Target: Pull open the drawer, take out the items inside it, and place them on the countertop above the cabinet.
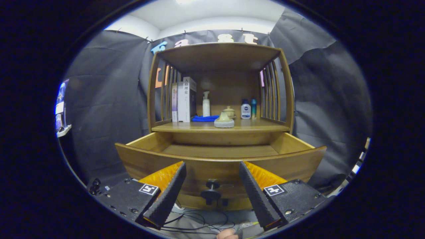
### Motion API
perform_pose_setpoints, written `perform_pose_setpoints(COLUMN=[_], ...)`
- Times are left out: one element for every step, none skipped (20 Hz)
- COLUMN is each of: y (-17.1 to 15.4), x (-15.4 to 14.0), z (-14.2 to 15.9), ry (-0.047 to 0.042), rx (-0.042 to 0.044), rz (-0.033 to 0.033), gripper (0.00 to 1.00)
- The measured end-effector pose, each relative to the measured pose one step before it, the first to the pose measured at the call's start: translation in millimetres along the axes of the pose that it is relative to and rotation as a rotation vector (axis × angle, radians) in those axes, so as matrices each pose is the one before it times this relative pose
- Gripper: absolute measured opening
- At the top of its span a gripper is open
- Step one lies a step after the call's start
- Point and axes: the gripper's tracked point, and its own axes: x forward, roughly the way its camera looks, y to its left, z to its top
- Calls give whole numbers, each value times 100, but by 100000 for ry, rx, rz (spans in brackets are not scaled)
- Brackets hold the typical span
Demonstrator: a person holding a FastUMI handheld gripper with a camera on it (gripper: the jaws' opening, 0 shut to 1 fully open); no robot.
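The wooden cabinet's drawer (149, 159) is pulled out towards me, and the part of its floor that I see is bare wood. Its dark knob (212, 184) sits on the drawer front, between my two fingers and just ahead of them. My gripper (212, 167) is open, its fingertips level with the drawer front, holding nothing. On the countertop (259, 125) above the drawer lie a pale lidded stone-like piece (224, 120) at the front and a folded blue cloth (204, 118) behind it.
Further back on the countertop stand upright books (184, 99), a white pump bottle (206, 104), a small ceramic pot (228, 112) and two small bottles (248, 109). Slatted sides and a shelf roof enclose that space. Loose cables (199, 220) lie on the floor below the drawer.
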Motion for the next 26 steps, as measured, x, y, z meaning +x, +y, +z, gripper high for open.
perform_pose_setpoints(y=[81,98,-73,-96,-130,17,61,84,-116,-288,-181,-180,-145,59,40,-12,35,87,82,-23,-45,60,3,84,108,133], x=[66,187,175,191,179,298,248,299,242,266,362,305,112,93,-30,65,-21,-15,34,18,26,-59,70,-42,42,153], z=[-306,-255,-258,-234,-251,-162,-210,-237,-149,-65,-38,-103,174,-82,-15,-137,1,-30,57,-40,68,16,90,11,78,20], ry=[140,-323,497,-188,501,-94,395,-35,270,93,30,656,-1259,-52,-847,168,-414,65,-184,15,131,-59,-53,-81,-332,328], rx=[579,465,-189,-206,-258,237,387,258,-12,-167,-240,-354,58,-491,-1209,-1153,-712,208,293,-233,-71,17,78,33,296,-400], rz=[-222,-279,-554,-688,-741,-490,-297,-74,-864,-1043,-1183,-1406,-1466,-996,-882,-863,-377,-85,-4,-108,-121,-107,-60,-87,160,23], gripper=[100,100,100,100,100,100,100,100,100,100,100,100,100,100,100,100,100,100,100,100,100,100,100,100,100,100])
